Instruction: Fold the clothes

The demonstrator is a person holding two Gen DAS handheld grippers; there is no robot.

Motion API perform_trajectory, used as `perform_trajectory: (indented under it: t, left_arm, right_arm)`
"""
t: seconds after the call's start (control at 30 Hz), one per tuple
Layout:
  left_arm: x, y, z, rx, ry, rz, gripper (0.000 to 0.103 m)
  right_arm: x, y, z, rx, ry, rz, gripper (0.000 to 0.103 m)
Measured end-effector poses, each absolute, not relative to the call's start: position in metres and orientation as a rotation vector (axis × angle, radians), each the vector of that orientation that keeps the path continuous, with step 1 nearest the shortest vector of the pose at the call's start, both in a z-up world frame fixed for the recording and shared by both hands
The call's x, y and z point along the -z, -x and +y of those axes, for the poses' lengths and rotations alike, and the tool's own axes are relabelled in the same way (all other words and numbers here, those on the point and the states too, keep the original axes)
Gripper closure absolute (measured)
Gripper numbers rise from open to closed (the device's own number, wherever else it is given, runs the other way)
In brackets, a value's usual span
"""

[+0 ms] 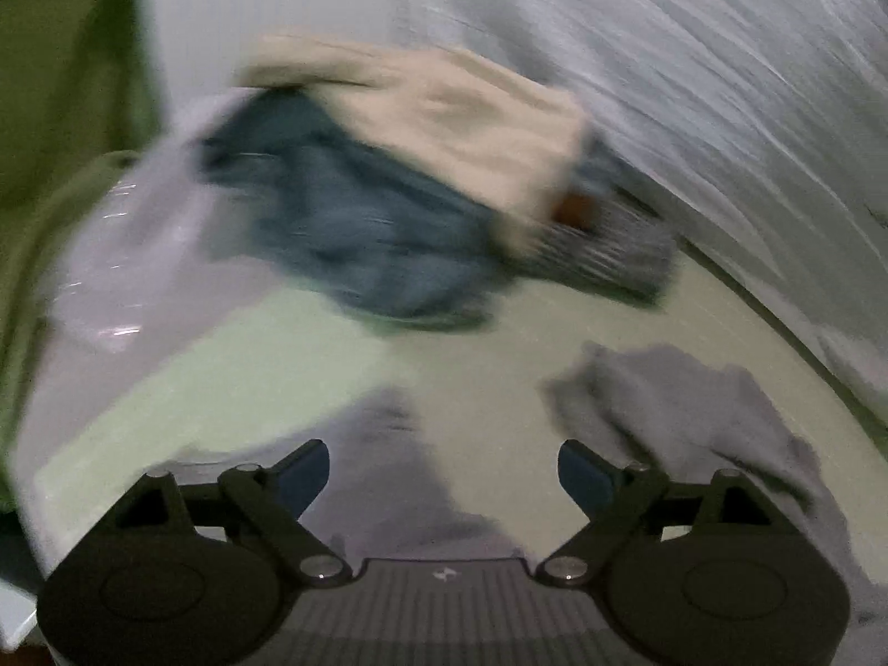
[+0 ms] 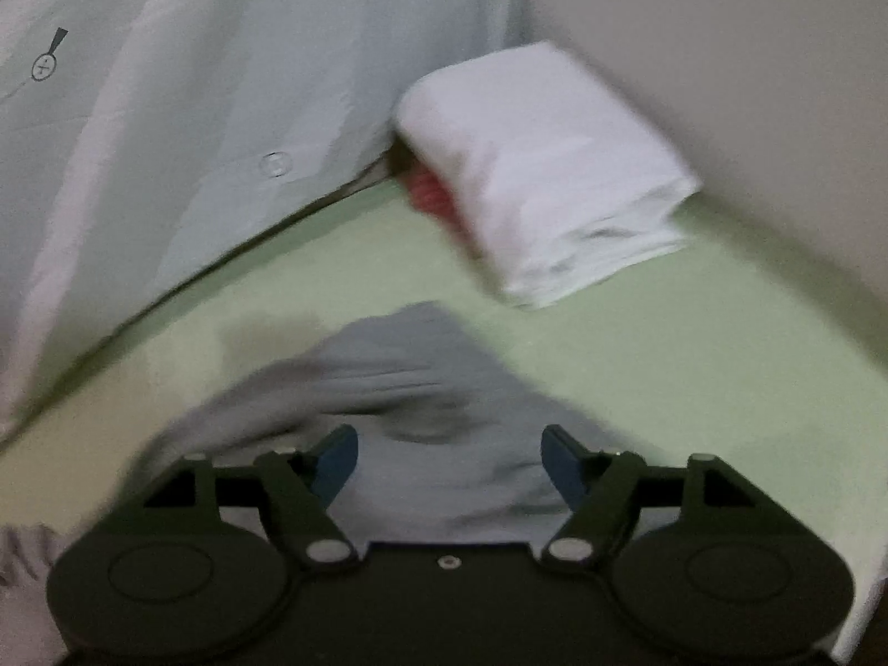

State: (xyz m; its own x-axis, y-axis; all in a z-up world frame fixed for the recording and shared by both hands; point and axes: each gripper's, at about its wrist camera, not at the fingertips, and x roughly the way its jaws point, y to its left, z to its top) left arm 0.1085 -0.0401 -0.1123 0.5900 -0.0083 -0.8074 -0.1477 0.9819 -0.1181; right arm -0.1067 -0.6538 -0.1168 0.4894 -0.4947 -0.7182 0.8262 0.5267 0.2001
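A grey garment [image 2: 422, 388] lies crumpled on the pale green surface [image 2: 638, 344], just beyond my right gripper [image 2: 449, 466], whose jaws stand wide apart with nothing between the blue pads. The same grey garment [image 1: 694, 405] shows at the right of the left wrist view, beside my left gripper [image 1: 444, 477], also open and empty over the green surface [image 1: 488, 355]. Farther off in that view lies a blurred pile: a blue garment [image 1: 355, 233], a cream one [image 1: 444, 111] on top and a striped piece [image 1: 605, 255].
A folded white stack [image 2: 549, 172] with something red [image 2: 427, 188] under its edge sits at the far corner by the wall [image 2: 721, 55]. A pale curtain [image 2: 222, 83] hangs along the back. A white plastic sheet [image 1: 127, 255] and green fabric [image 1: 66, 83] lie at the left.
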Motion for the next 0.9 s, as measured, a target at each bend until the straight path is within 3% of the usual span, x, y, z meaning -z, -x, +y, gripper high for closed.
perform_trajectory:
  t: [0.37, 0.43, 0.5, 0.53, 0.63, 0.7, 0.73, 0.8, 0.9]
  left_arm:
    - [0.153, -0.196, -0.16, 0.173, 0.005, 1.076, 0.013]
    - [0.162, -0.204, -0.17, 0.17, -0.028, 1.1, 0.013]
    - [0.17, -0.209, -0.175, 0.161, -0.054, 1.117, 0.016]
    - [0.173, -0.211, -0.177, 0.156, -0.062, 1.119, 0.023]
    - [0.177, -0.215, -0.176, 0.158, -0.073, 1.124, 0.046]
    - [0.177, -0.218, -0.172, 0.163, -0.067, 1.122, 0.061]
    - [0.177, -0.22, -0.17, 0.166, -0.058, 1.119, 0.074]
    - [0.173, -0.225, -0.164, 0.158, -0.04, 1.107, 0.089]
    - [0.165, -0.233, -0.157, 0.137, -0.022, 1.082, 0.091]
  right_arm:
    - [0.15, -0.052, -0.629, 0.613, -0.753, 0.711, 0.029]
    - [0.158, -0.071, -0.626, 0.608, -0.754, 0.75, 0.032]
    - [0.166, -0.087, -0.621, 0.616, -0.751, 0.801, 0.042]
    - [0.169, -0.091, -0.619, 0.619, -0.751, 0.821, 0.045]
    - [0.177, -0.099, -0.618, 0.619, -0.746, 0.871, 0.071]
    - [0.183, -0.101, -0.618, 0.62, -0.735, 0.906, 0.102]
    - [0.183, -0.101, -0.619, 0.62, -0.721, 0.906, 0.102]
    - [0.179, -0.1, -0.623, 0.627, -0.688, 0.877, 0.103]
    - [0.164, -0.103, -0.639, 0.66, -0.604, 0.825, 0.103]
